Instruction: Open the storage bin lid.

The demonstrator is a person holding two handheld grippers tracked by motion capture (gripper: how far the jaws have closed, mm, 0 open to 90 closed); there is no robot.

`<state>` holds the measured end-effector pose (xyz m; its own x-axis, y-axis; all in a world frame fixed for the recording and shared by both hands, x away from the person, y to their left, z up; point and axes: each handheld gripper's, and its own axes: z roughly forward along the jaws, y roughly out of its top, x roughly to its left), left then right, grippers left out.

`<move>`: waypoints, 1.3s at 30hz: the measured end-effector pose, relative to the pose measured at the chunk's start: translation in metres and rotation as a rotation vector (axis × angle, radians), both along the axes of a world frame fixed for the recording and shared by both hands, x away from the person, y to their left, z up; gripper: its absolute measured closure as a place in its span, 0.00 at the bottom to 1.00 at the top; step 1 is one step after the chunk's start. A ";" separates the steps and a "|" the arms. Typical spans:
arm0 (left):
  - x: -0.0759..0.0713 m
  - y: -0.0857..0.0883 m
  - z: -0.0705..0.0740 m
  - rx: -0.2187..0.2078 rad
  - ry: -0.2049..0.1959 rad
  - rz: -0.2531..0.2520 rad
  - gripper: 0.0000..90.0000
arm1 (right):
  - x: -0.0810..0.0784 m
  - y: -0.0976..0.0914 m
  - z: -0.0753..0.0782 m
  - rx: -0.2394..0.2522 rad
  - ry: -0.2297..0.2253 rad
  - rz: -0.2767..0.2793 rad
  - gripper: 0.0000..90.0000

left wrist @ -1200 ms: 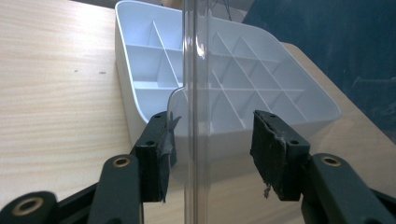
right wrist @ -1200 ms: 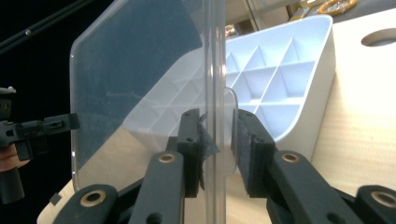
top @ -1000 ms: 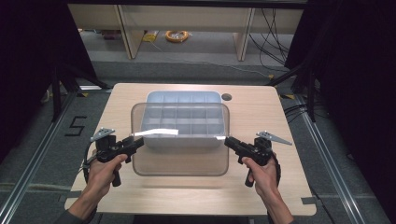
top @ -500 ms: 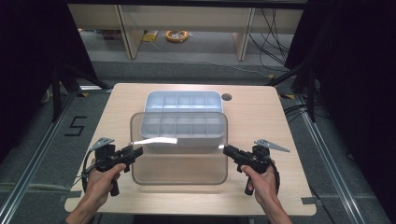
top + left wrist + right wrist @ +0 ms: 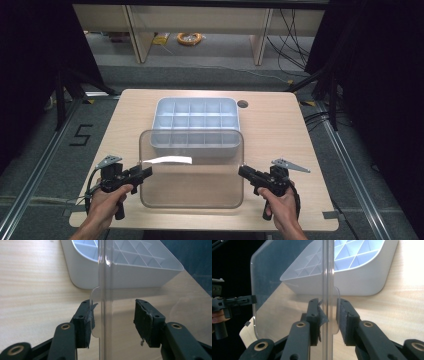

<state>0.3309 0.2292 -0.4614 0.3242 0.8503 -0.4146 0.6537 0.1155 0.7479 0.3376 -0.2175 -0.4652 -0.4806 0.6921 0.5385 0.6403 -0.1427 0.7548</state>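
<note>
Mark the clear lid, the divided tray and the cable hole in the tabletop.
clear lid (image 5: 192,185): high view, middle of the transparent panel.
divided tray (image 5: 196,146): high view, near outer wall.
cable hole (image 5: 243,104): high view, centre of the round opening.

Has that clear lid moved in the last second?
Yes. The lid has come toward the person, off the tray, which stayed put; it now overlaps only the tray's near edge.
</note>
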 end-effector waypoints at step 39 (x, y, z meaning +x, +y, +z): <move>-0.025 0.004 -0.016 0.062 -0.006 -0.014 0.56 | -0.016 0.006 -0.021 -0.013 0.106 0.034 0.79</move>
